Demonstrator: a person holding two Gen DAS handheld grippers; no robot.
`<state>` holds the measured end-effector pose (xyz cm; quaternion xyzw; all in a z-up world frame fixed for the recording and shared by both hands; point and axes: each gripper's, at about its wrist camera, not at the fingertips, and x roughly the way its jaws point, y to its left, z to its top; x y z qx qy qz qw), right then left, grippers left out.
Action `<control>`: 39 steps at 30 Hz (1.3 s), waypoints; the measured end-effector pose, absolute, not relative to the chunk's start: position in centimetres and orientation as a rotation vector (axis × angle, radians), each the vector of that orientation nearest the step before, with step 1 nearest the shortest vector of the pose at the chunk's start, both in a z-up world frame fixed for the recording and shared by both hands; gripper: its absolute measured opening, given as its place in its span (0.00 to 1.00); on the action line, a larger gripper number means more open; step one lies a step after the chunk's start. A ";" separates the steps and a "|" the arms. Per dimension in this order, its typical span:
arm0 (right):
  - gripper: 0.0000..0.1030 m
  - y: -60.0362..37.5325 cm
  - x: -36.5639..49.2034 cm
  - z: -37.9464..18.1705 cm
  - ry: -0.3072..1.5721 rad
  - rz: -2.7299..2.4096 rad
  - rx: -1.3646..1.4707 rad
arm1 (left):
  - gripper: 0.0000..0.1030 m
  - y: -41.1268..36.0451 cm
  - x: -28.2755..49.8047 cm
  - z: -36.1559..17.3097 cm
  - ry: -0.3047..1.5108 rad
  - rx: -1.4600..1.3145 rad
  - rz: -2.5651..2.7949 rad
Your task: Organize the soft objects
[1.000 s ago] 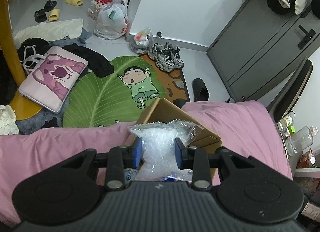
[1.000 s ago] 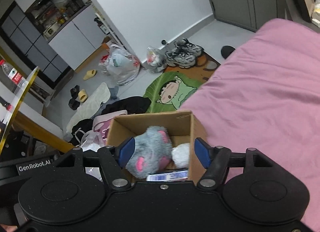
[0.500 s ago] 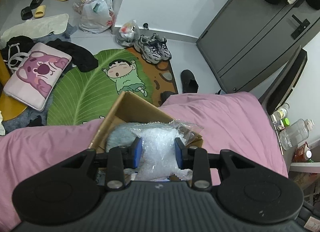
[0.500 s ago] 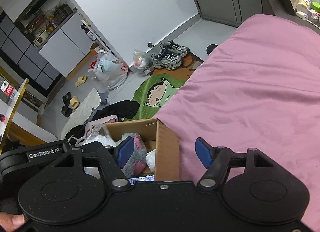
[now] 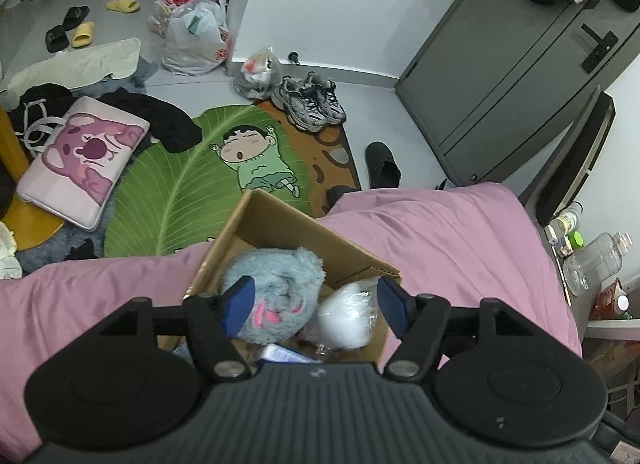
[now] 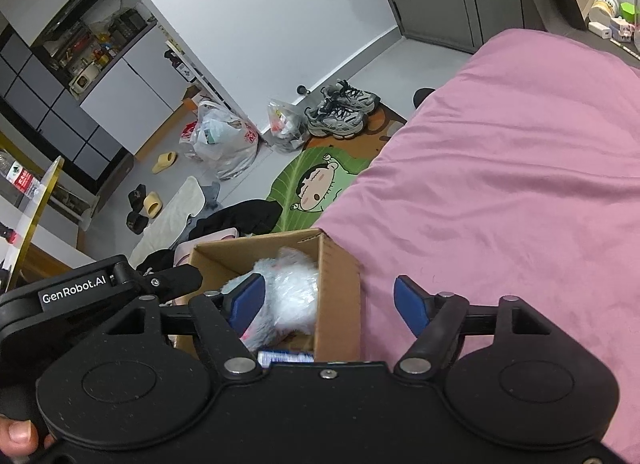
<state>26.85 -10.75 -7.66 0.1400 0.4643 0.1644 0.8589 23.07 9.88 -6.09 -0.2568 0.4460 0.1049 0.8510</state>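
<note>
An open cardboard box [image 5: 280, 220] stands on the pink bed cover [image 5: 440, 232] near its edge. Inside lie a grey-blue plush toy with pink marks [image 5: 276, 288] and a clear plastic bag of white filling [image 5: 348, 316]. My left gripper [image 5: 316, 306] is open and empty just above the box, its jaws spread over both items. In the right wrist view the box [image 6: 336, 288] holds the white bag [image 6: 296, 292]. My right gripper [image 6: 330, 304] is open and empty over the box's right wall. The left gripper's body [image 6: 100, 292] shows at the left.
The bed edge drops to a floor with a green leaf rug [image 5: 192, 184], a pink laptop sleeve [image 5: 80, 164], sneakers [image 5: 308, 104], plastic bags [image 5: 192, 40] and dark clothes. A grey cabinet [image 5: 500, 76] stands behind. Bottles [image 5: 592, 264] sit on a side table at the right.
My left gripper opened and let go of the plastic bag, which now lies in the box beside the plush toy. My right gripper has shifted right, off the box centre.
</note>
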 end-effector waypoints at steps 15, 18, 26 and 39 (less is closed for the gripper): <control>0.91 -10.3 23.6 -4.7 0.912 0.352 0.278 | 0.86 10.7 18.4 -2.5 0.920 -0.465 0.256; 0.94 -10.5 22.7 -4.1 0.895 0.349 0.279 | 0.87 10.7 17.4 -1.9 0.920 -0.458 0.243; 0.97 -10.8 19.9 -3.0 0.865 0.343 0.269 | 0.92 10.9 13.9 -0.4 0.896 -0.456 0.235; 1.00 -11.4 16.3 -0.9 0.838 0.350 0.235 | 0.93 9.5 9.6 2.0 0.856 -0.399 0.184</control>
